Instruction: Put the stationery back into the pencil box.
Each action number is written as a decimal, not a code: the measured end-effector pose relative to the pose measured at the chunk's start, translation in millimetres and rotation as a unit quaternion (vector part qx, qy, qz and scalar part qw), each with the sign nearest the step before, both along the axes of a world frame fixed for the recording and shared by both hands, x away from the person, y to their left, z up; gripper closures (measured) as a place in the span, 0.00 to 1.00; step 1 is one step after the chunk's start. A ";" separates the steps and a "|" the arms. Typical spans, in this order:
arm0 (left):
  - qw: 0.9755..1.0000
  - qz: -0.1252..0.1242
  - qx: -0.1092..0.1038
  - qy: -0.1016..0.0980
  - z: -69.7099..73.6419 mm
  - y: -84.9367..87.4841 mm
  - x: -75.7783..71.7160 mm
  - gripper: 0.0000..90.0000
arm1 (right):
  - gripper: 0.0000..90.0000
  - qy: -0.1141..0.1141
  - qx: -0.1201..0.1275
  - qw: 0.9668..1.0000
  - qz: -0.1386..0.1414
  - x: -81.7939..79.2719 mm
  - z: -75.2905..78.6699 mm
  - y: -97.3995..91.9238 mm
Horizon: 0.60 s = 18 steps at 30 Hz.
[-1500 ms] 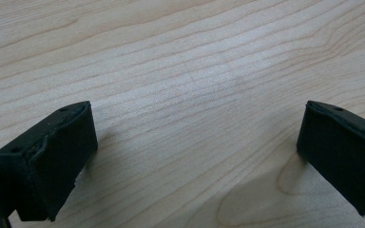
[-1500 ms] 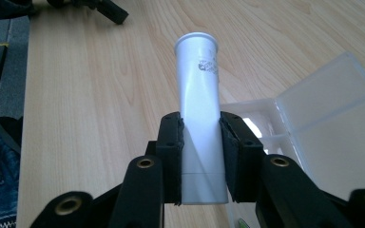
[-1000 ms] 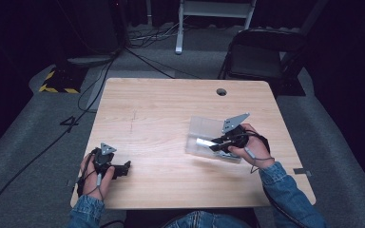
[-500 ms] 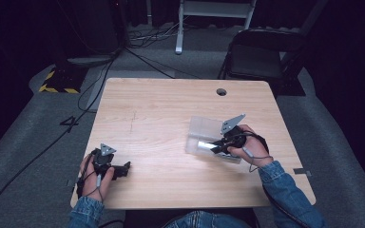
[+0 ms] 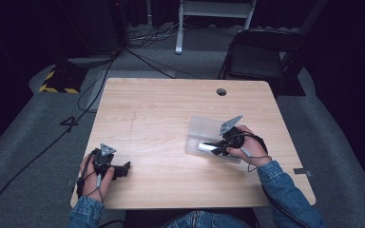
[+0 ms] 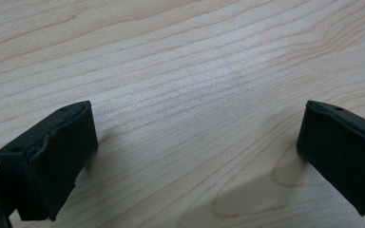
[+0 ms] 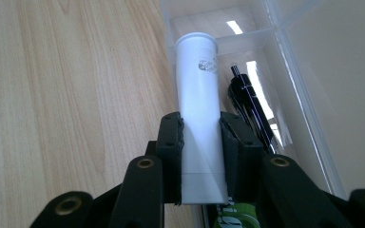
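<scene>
A clear plastic box (image 5: 204, 135) lies on the wooden table (image 5: 161, 109).

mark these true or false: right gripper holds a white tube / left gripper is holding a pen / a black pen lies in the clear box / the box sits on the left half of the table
1. The right gripper holds a white tube: true.
2. The left gripper is holding a pen: false, its jaws stand open over bare table.
3. A black pen lies in the clear box: true.
4. The box sits on the left half of the table: false, it is on the right half, by the right hand.
</scene>
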<state>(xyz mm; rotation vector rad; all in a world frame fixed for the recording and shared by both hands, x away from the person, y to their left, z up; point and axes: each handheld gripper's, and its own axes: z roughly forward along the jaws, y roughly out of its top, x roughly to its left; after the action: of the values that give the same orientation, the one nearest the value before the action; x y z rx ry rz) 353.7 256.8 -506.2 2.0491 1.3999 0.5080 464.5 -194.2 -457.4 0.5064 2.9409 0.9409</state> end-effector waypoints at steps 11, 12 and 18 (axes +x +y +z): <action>1.000 0.000 0.000 0.000 0.0 0.0 0.0 0.00 | 0.79 0.008 -0.003 1.000 -0.004 1.7 -4.7 2.7; 1.000 0.000 0.000 0.000 0.0 0.0 0.0 0.00 | 0.79 0.008 -0.003 1.000 -0.004 1.8 -4.7 2.8; 1.000 0.000 0.000 0.000 0.0 0.0 0.0 0.00 | 0.79 0.007 -0.001 1.000 -0.002 3.3 -4.9 3.5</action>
<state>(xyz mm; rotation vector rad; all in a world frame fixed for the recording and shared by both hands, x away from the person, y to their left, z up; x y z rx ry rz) 353.7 256.8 -506.2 2.0490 1.4002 0.5083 467.9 -190.6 -462.3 0.5214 2.9522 0.9382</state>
